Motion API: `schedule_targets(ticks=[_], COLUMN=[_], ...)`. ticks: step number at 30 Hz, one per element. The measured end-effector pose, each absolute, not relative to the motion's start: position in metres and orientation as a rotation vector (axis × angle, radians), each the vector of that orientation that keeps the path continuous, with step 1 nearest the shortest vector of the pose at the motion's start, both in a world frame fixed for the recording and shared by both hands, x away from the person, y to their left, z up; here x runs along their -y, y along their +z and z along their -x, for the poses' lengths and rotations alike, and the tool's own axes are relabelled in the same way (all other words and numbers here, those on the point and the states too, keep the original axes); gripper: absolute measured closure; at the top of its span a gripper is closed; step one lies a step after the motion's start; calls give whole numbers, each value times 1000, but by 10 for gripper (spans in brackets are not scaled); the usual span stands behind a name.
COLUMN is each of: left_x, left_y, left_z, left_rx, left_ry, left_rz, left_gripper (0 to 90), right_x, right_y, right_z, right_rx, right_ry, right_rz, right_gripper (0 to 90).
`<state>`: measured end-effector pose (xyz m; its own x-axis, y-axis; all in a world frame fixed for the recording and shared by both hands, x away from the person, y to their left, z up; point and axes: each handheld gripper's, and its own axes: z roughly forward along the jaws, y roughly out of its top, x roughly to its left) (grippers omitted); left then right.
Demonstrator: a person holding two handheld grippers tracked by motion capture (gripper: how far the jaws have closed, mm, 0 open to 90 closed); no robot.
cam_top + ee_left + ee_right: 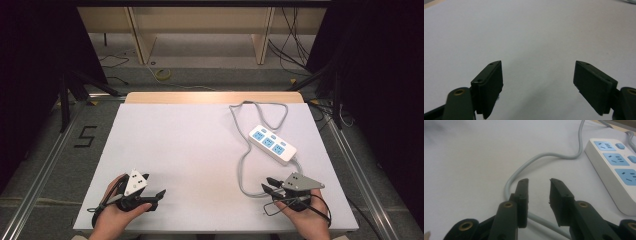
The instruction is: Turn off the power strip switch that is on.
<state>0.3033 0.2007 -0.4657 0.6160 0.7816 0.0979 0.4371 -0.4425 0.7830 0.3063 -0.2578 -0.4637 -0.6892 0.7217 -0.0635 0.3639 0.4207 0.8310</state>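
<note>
One stretch of grey cable runs hidden beneath the right claw.

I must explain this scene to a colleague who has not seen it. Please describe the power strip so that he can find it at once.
Look at the white tabletop, on its right half. There lies the white oblong plastic power strip, ahead of the right gripper, set at a slant. It alone bears three light-blue sockets in a row, and the grey cable loops from it across the tabletop.

One white plastic power strip with three blue sockets on the table, one grey cable, and two black two-jaw grippers.
</note>
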Motion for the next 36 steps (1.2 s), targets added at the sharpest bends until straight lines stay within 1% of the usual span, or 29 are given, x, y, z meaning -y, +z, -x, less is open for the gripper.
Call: schedule_targets(ticks=[1,2,3,4,5,9,21,36], left_x=[-201,-201,-201,-201,-201,-201,-200,-199], left_y=[-466,-466,-466,-466,-466,-466,-467,-468], left_z=[-303,-304,-304,-304,-303,-303,-304,-304], left_rx=[-955,-956,-956,-956,-955,-954,-955,-958], left_ry=[590,590,590,589,588,586,589,584], left_rz=[-2093,-2093,-2092,-2094,-2095,-2090,-2091,-2089], left_gripper=[236,236,236,236,236,236,238,238], right_x=[258,258,258,258,258,258,259,257], right_y=[-464,-463,-463,-463,-461,-458,-455,-452], right_z=[-306,-306,-307,-307,-307,-309,-316,-327], right_rx=[-2267,-2269,-2274,-2274,-2277,-2276,-2273,-2269], right_ry=[1175,1159,1150,1150,1133,1092,1012,995], right_rz=[-924,-931,-935,-935,-940,-935,-954,-978], right_gripper=[713,756,776,776,815,900,900,900])
